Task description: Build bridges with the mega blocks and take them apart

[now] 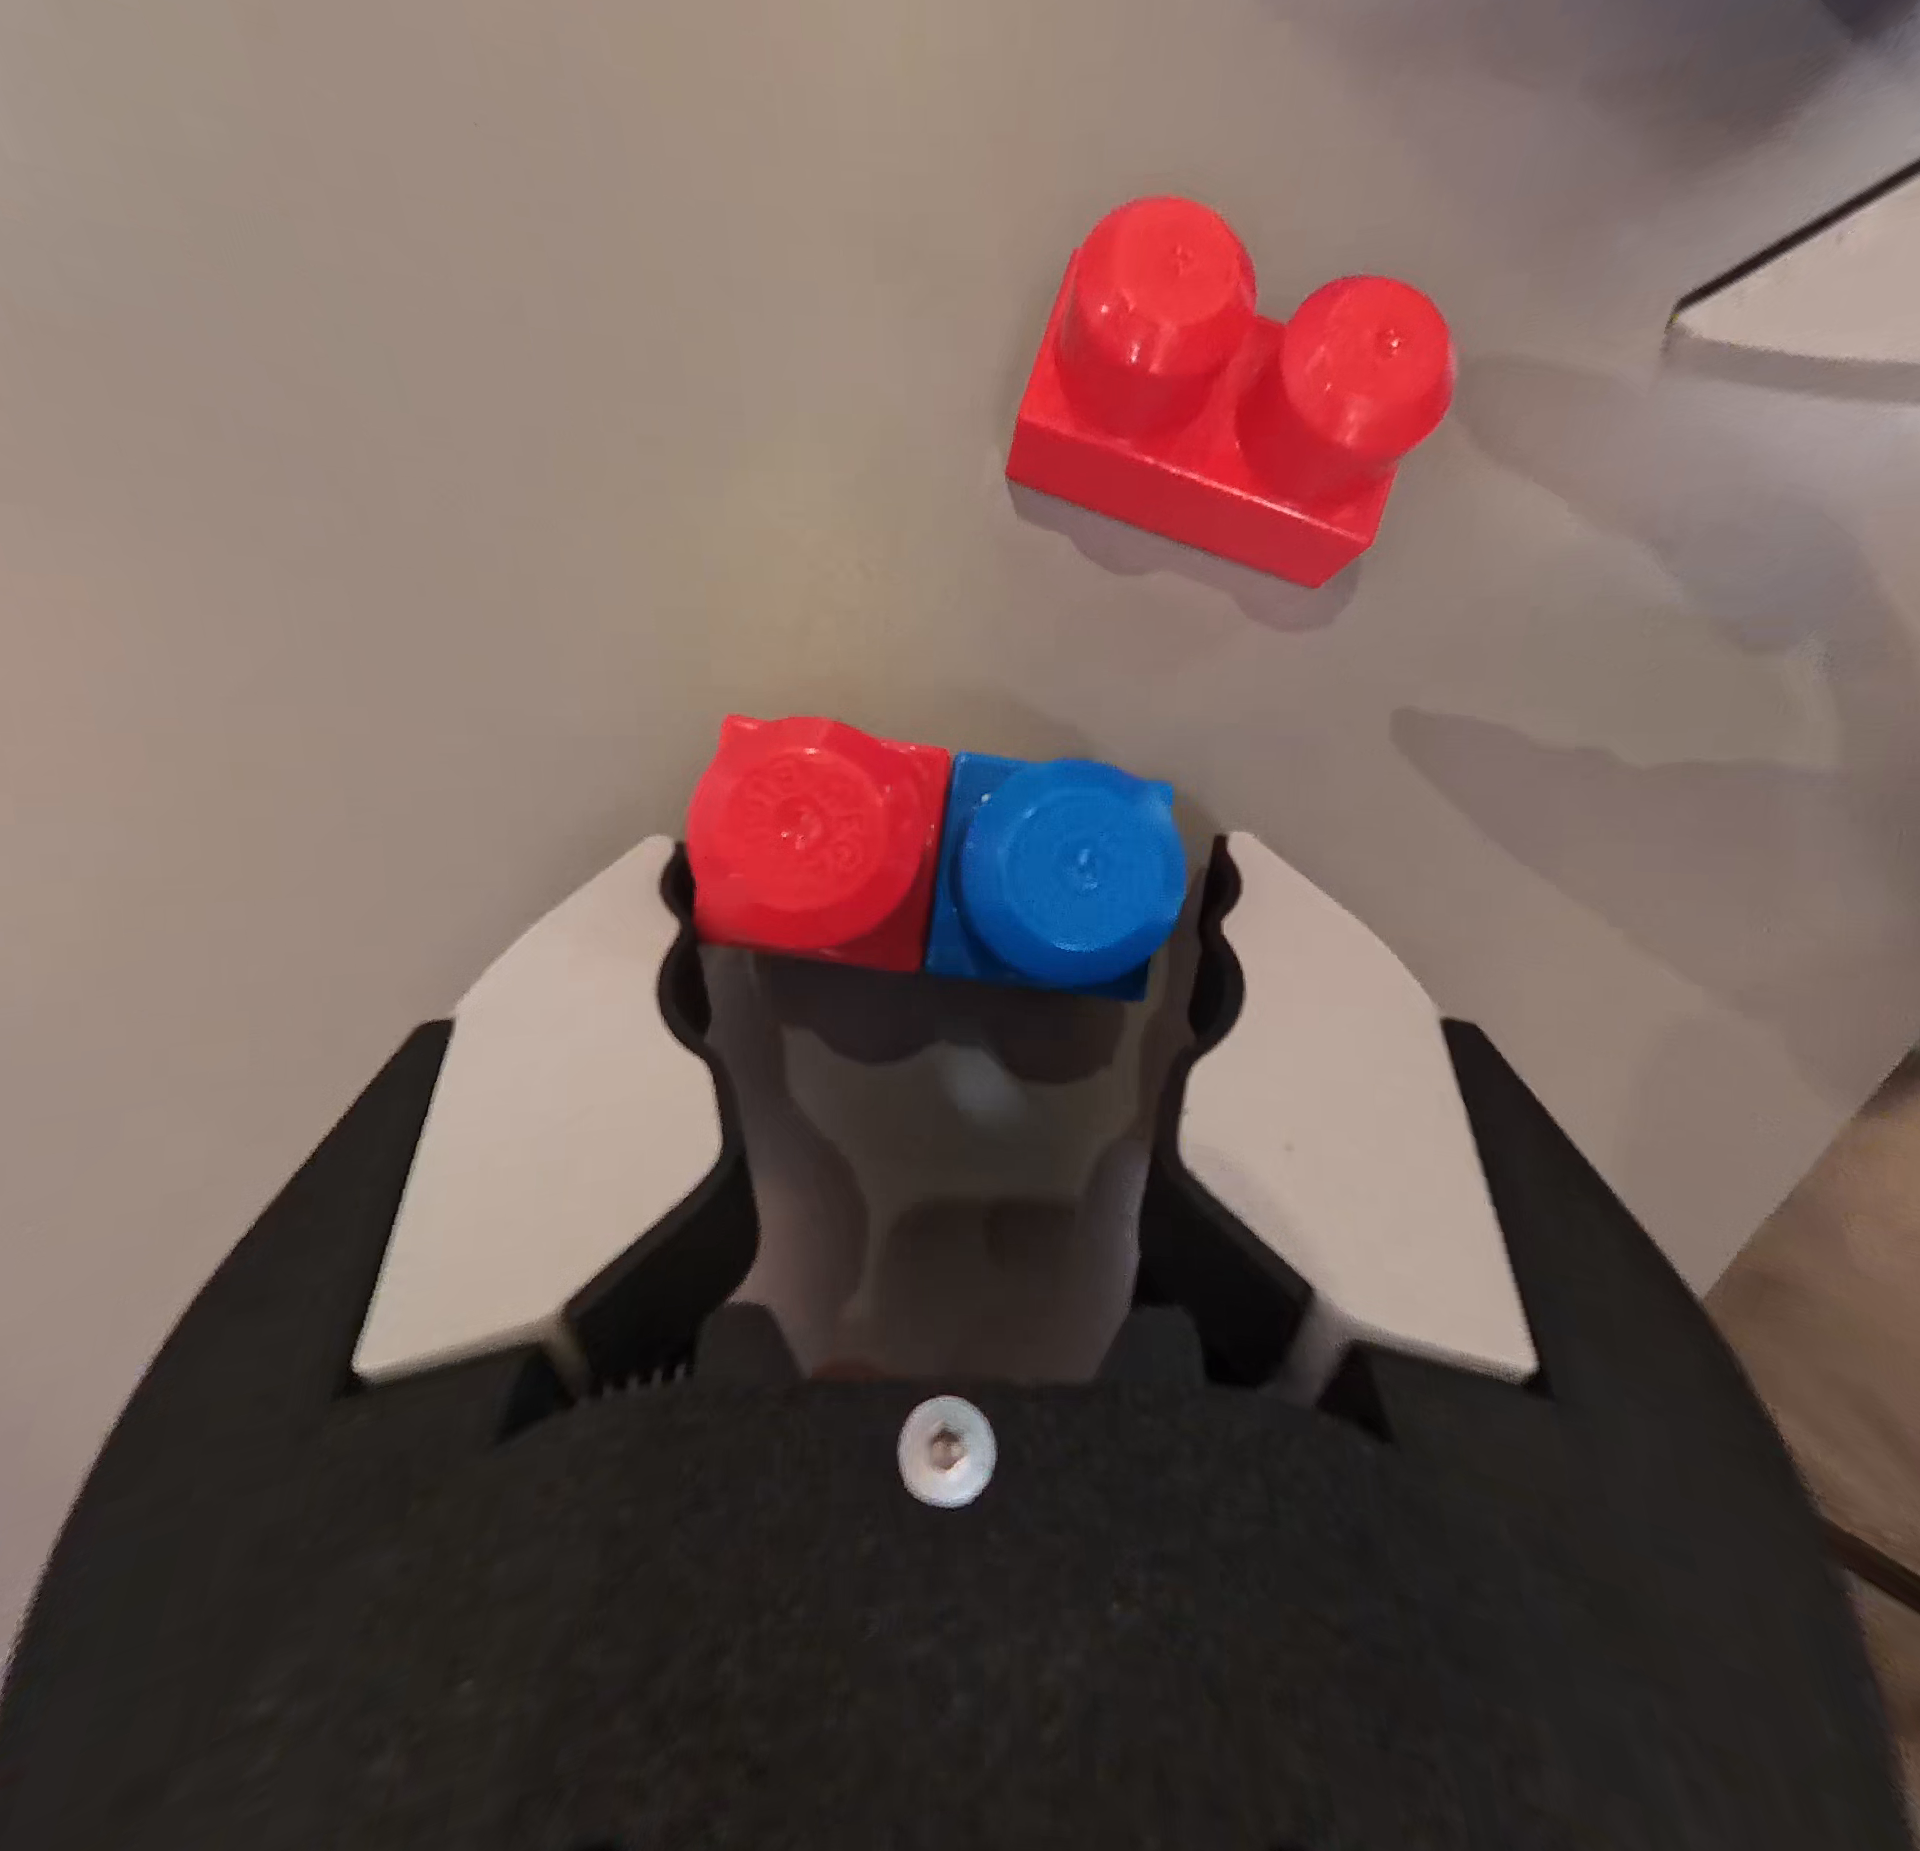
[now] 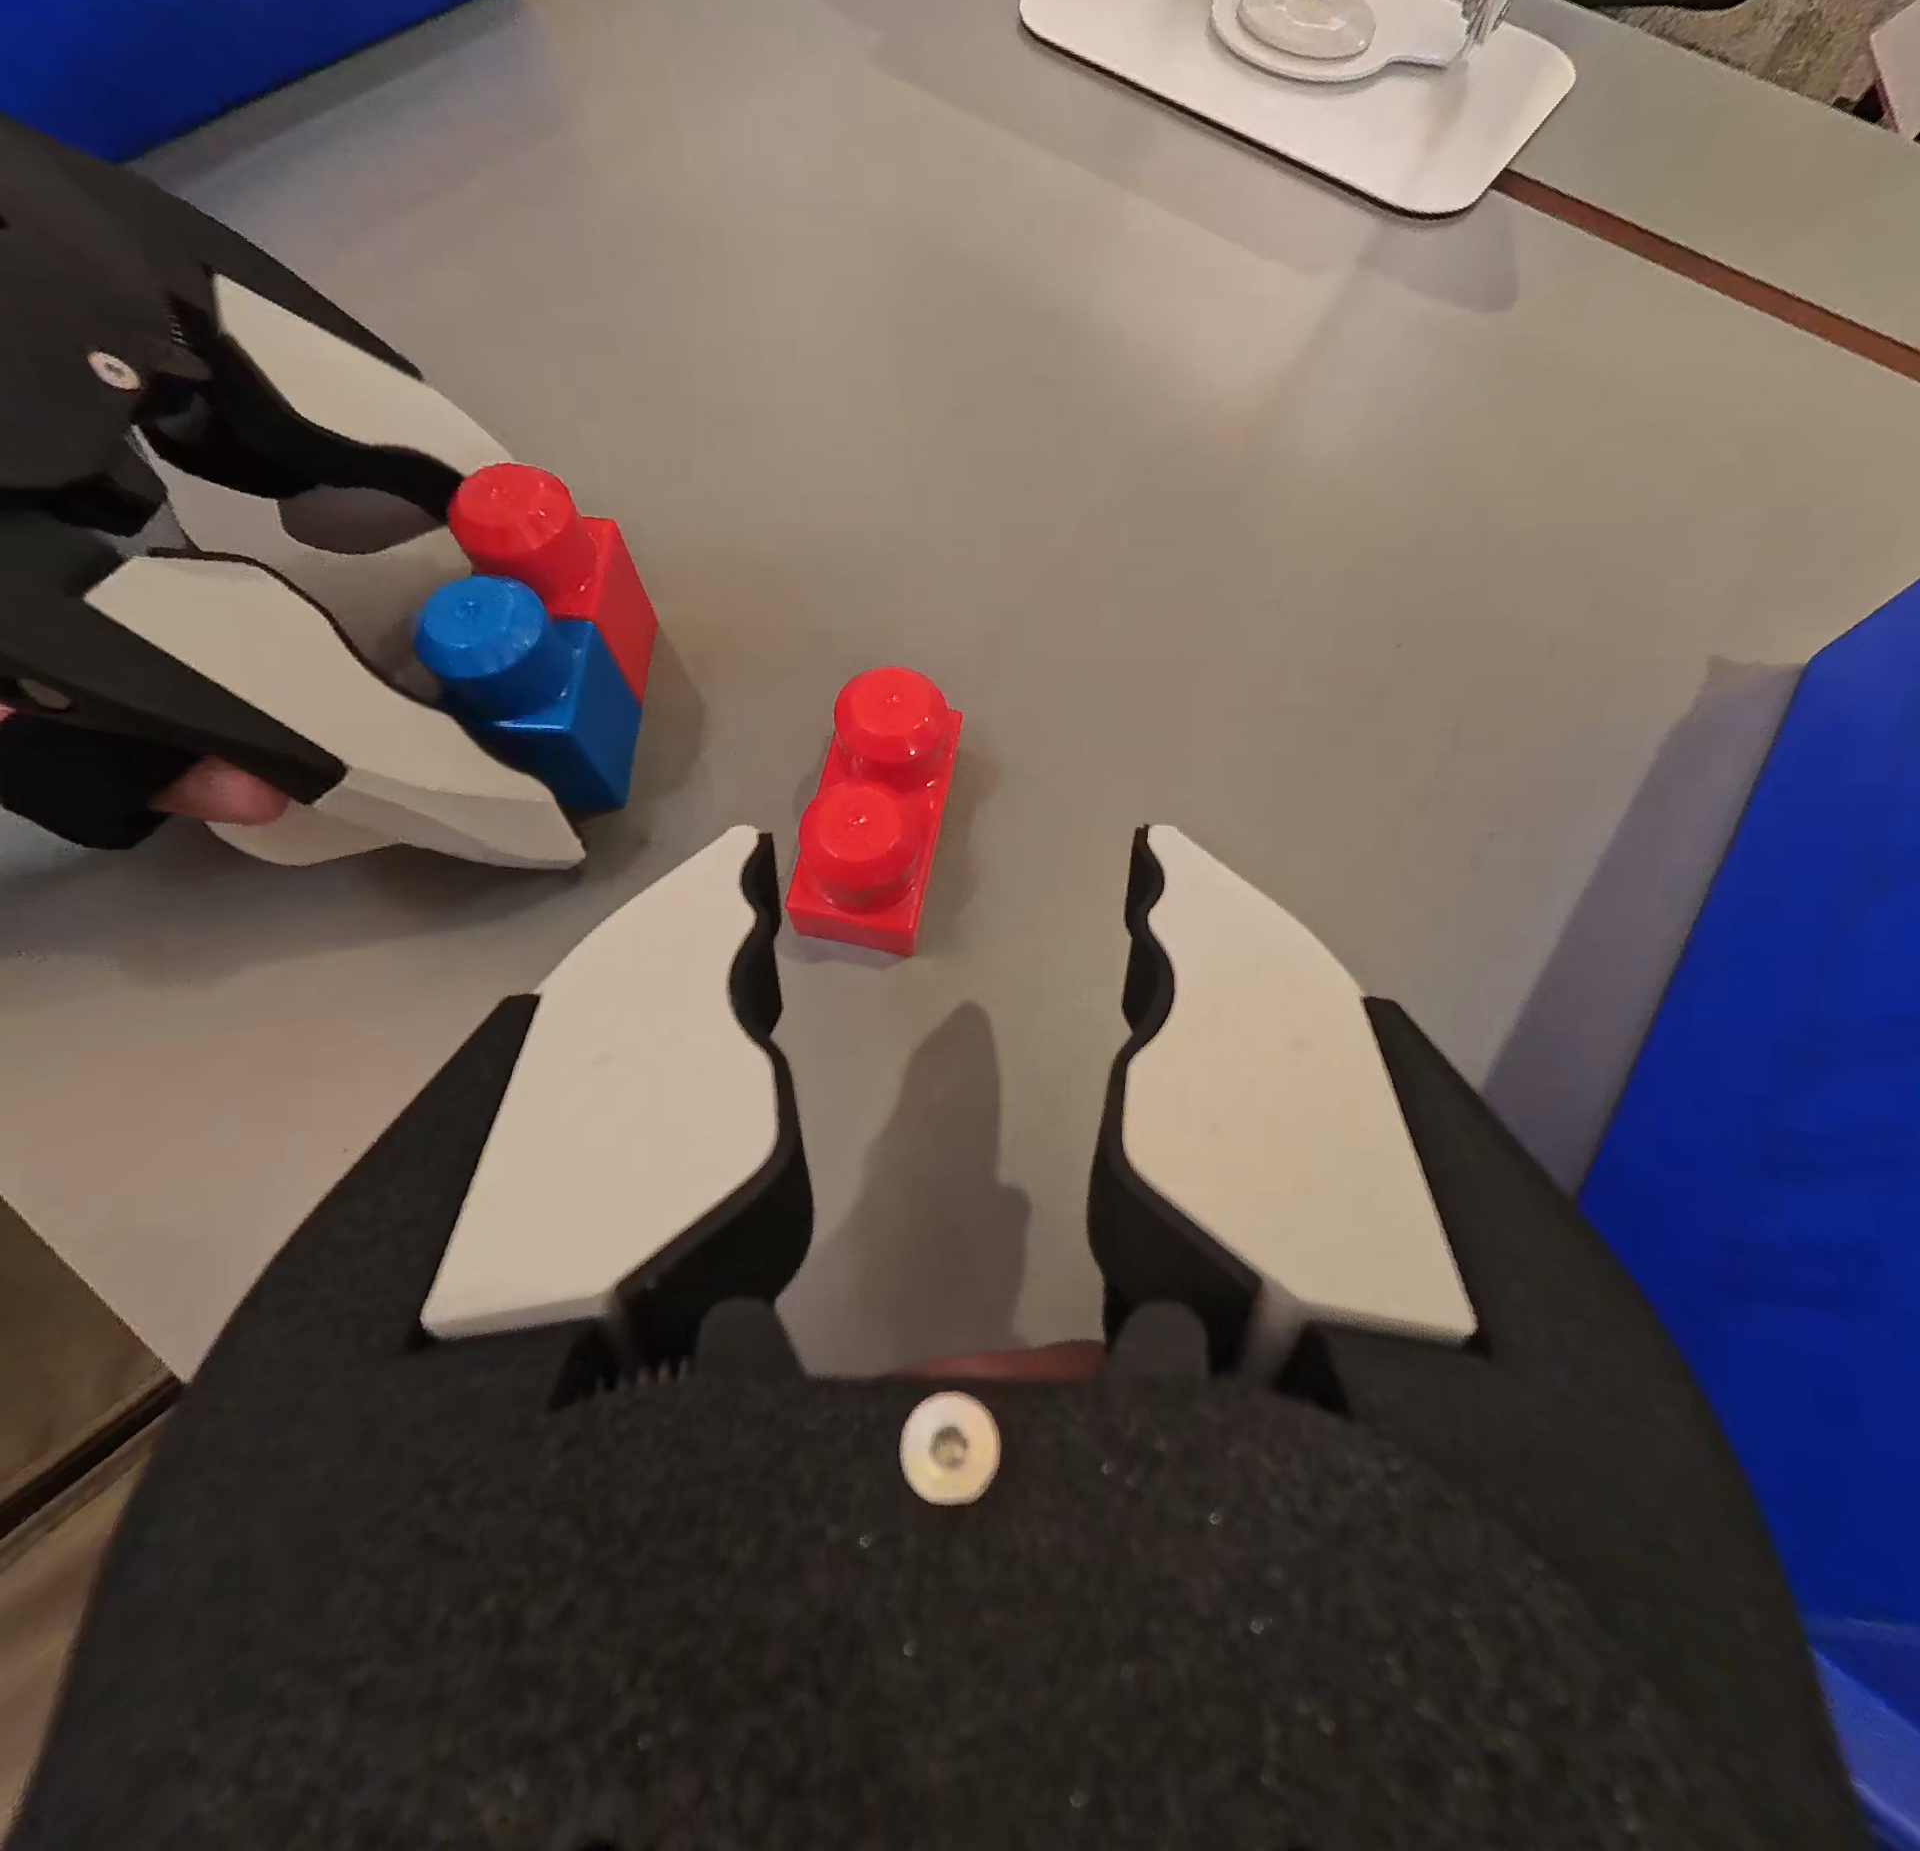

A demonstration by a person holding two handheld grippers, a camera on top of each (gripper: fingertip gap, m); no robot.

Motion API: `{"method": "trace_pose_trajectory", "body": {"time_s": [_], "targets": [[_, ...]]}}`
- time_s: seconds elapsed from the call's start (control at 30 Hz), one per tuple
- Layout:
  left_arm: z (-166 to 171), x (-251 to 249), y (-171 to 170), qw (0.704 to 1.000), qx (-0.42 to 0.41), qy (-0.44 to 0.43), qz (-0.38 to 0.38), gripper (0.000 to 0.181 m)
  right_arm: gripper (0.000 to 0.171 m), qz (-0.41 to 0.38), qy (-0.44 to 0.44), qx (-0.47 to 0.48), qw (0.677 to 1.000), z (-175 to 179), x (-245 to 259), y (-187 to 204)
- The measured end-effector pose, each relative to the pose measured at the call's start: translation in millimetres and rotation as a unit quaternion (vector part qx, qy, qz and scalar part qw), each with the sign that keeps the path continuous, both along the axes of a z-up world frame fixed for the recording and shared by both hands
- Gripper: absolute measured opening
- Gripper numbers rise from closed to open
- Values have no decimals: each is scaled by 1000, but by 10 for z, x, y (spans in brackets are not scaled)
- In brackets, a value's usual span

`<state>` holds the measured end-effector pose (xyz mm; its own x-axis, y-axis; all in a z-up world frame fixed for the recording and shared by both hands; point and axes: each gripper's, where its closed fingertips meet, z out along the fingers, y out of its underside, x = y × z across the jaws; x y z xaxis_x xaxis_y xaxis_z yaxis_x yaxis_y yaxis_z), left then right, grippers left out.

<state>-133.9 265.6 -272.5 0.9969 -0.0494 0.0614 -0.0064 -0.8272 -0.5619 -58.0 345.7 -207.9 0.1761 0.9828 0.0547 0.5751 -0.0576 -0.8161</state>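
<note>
Grey table [image 2: 1039, 399] carries a white stand base [image 2: 1351, 87], blue panels beside.

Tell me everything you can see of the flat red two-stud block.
The flat red block is glossy plastic: a low rectangular base with two tall round studs in a row. It lies studs-up on the grey table, alone and touching nothing else. It sits just ahead of the open right gripper, nearer its left finger, apart from the red-and-blue pair at the left gripper.
</note>
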Motion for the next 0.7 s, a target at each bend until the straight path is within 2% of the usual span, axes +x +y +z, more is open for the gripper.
{"method": "trace_pose_trajectory", "body": {"time_s": [0.1,0.27,0.47,0.7], "targets": [[14,36,-43,999,-33,-11,-17,96,64,1,-2,0,1000,1,2,-6],[71,-49,-110,995,-93,18,-42,99,64,3,-2,2,1000,24,1,-21],[167,-91,-36,992,-114,36,-42,94,63,2,1,1,1000,47,19,-1],[70,-59,-66,985,-159,35,-50,97,63,2,6,-7,1000,68,45,21]]}}
